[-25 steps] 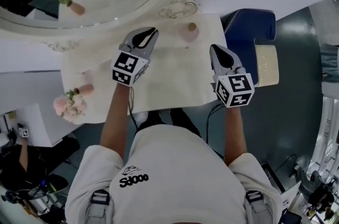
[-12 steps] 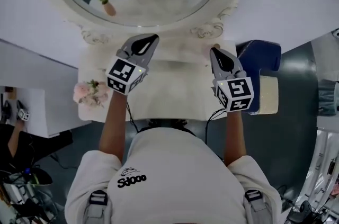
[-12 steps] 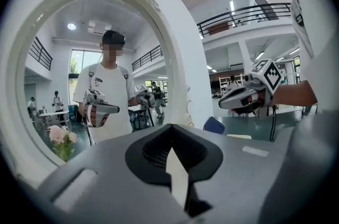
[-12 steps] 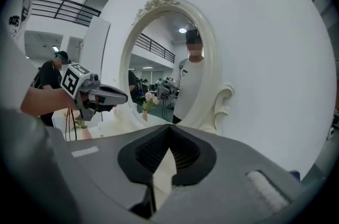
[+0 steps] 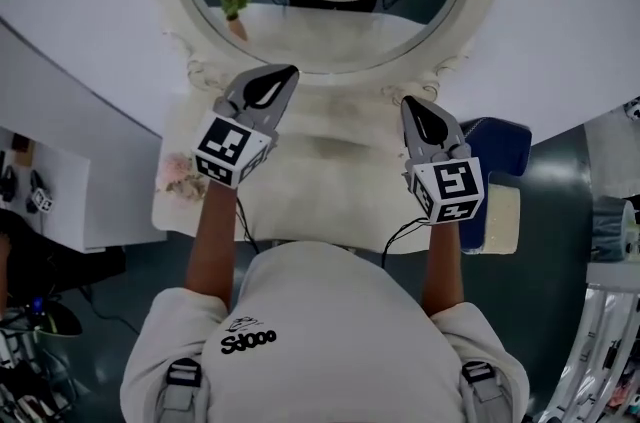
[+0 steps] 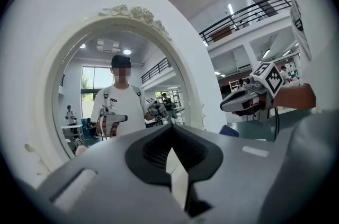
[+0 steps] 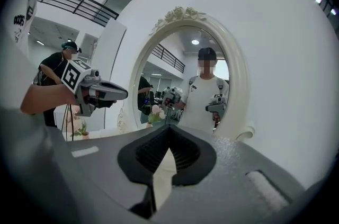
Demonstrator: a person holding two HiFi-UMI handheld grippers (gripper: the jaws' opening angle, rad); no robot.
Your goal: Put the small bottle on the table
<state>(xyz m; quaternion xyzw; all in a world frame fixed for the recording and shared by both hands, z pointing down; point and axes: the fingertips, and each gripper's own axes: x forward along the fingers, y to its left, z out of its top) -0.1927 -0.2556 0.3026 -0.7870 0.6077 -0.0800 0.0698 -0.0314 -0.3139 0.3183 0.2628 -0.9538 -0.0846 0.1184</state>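
Big oval mirror (image 5: 172, 1), white carved frame, floral crest on top, up against plain white wall (image 5: 580, 1). Pink flower bunch (image 5: 180, 173) at left, its reflection up in the glass. Blue chair (image 5: 500, 139) off to right, pale cushion-ish pad (image 5: 503, 216) just beside it, hard to tell tbh. Balcony railing (image 7: 74, 3) in background, bystander in dark top (image 7: 55, 72) below it.
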